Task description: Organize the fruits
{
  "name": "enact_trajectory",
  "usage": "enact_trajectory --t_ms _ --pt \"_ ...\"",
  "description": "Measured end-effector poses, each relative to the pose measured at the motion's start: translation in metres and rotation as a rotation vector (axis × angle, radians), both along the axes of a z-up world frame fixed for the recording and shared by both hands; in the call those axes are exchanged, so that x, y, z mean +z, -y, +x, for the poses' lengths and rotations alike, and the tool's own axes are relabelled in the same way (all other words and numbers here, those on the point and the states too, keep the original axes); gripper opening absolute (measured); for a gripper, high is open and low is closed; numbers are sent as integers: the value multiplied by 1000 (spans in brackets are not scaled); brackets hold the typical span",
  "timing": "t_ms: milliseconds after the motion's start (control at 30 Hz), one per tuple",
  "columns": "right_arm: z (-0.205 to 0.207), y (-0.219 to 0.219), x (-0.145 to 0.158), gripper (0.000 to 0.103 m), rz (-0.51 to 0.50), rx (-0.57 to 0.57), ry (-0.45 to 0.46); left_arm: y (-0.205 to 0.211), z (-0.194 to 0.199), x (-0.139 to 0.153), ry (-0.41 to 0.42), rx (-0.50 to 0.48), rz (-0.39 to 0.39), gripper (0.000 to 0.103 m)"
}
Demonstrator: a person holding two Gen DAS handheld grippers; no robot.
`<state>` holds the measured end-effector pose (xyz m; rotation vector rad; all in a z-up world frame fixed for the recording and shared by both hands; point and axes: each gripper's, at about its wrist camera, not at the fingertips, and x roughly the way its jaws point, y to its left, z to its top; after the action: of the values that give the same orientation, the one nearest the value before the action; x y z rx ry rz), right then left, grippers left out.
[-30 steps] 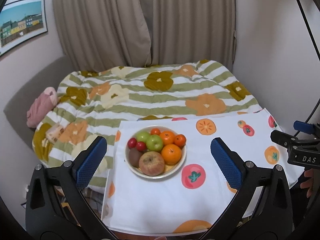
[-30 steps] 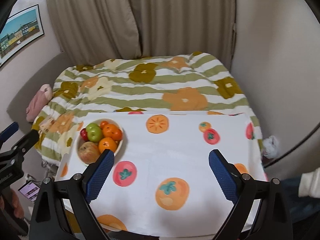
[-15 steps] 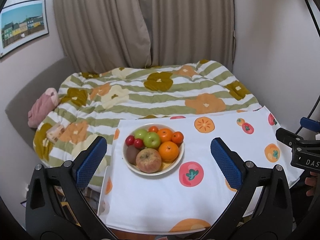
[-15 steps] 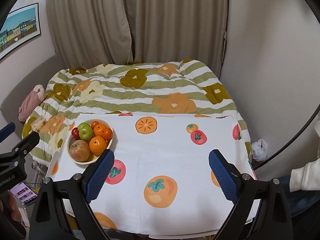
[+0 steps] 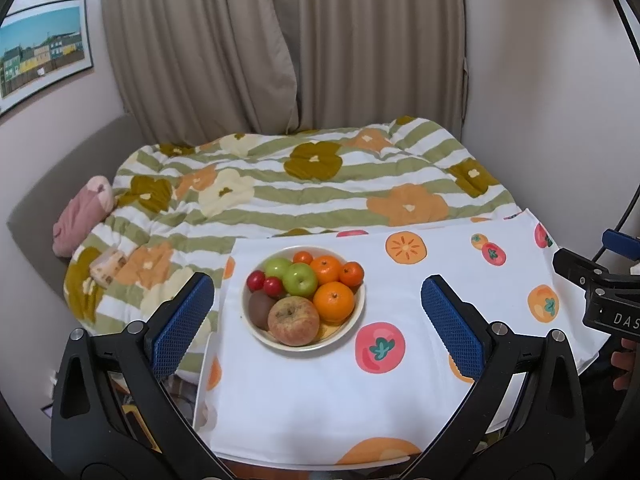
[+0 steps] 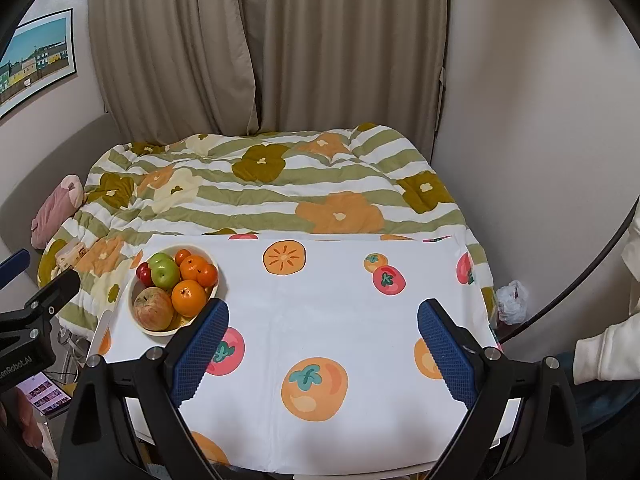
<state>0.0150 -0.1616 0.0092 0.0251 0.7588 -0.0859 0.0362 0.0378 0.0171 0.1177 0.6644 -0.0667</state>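
Both jaws gape wide, left gripper [image 5: 316, 312] and right gripper [image 6: 322, 344] empty. Every fruit sits heaped in the bowl [image 5: 256, 330]; none lies beside it. Sorted already, or awaiting sorting: either fits.

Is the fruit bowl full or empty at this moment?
Full. The bowl on the table is heaped with fruit: apples, oranges, small red fruits and a brown one. No real fruit lies outside it.

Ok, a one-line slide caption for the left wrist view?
Open left tongs hover above a bowl of apples, oranges and small red fruits on a fruit-print tablecloth.
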Motion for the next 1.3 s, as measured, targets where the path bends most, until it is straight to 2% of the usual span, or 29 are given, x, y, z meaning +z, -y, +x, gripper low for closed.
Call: enact_trajectory --t_ms 1300 --pt "2 3 -2 95 2 -1 -1 -3 5 -5 -11 2 -15 103"
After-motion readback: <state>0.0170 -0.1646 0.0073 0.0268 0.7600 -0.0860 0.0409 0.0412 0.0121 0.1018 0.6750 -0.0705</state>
